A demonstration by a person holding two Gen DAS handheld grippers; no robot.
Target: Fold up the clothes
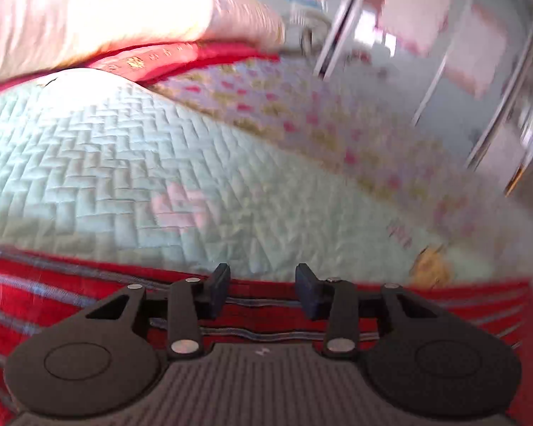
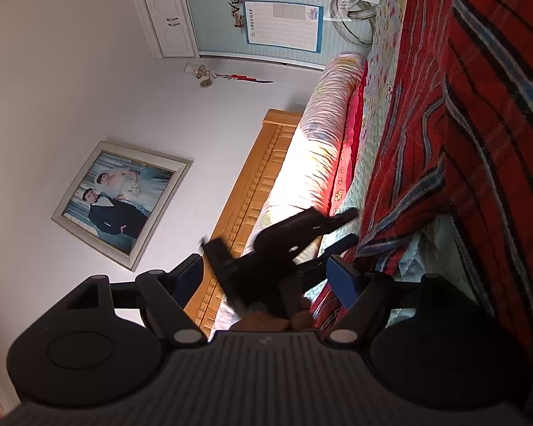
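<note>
Left wrist view showed the left gripper (image 1: 263, 289) low over the bed, its jaws parted with only air between the pads, hanging above the near edge of the red garment (image 1: 53, 305). That garment, a red knit with blue and grey stripes, lay flat across the bottom of the view, its stripes and long edge running side to side, on a pale green quilt (image 1: 99, 156) stitched in a zigzag pattern. Beyond the quilt lay a sheet (image 1: 302, 120) with pink and yellow marks, a red cloth with gold print (image 1: 152, 58), and a pale pillow (image 1: 106, 10) at the far side; the wardrobe (image 1: 426, 35) behind was blurred. From the right wrist view, which was rolled on its side, the right gripper (image 2: 266, 277) stood released, nothing between its pads, with the left gripper's dark body (image 2: 284, 245) just ahead of it and partly hiding the quilt. The garment (image 2: 479, 142) filled the right side there, its stripes running away toward the wardrobe doors (image 2: 266, 17), with one corner rumpled near the right pad. A poster (image 2: 284, 25) hung on a door, its print too small to read, with the letters "LOVE" beside it. A wooden headboard (image 2: 263, 170) stood behind the pillow, a framed photo (image 2: 120, 198) hung on the wall, and a lamp (image 2: 199, 74) above it.
</note>
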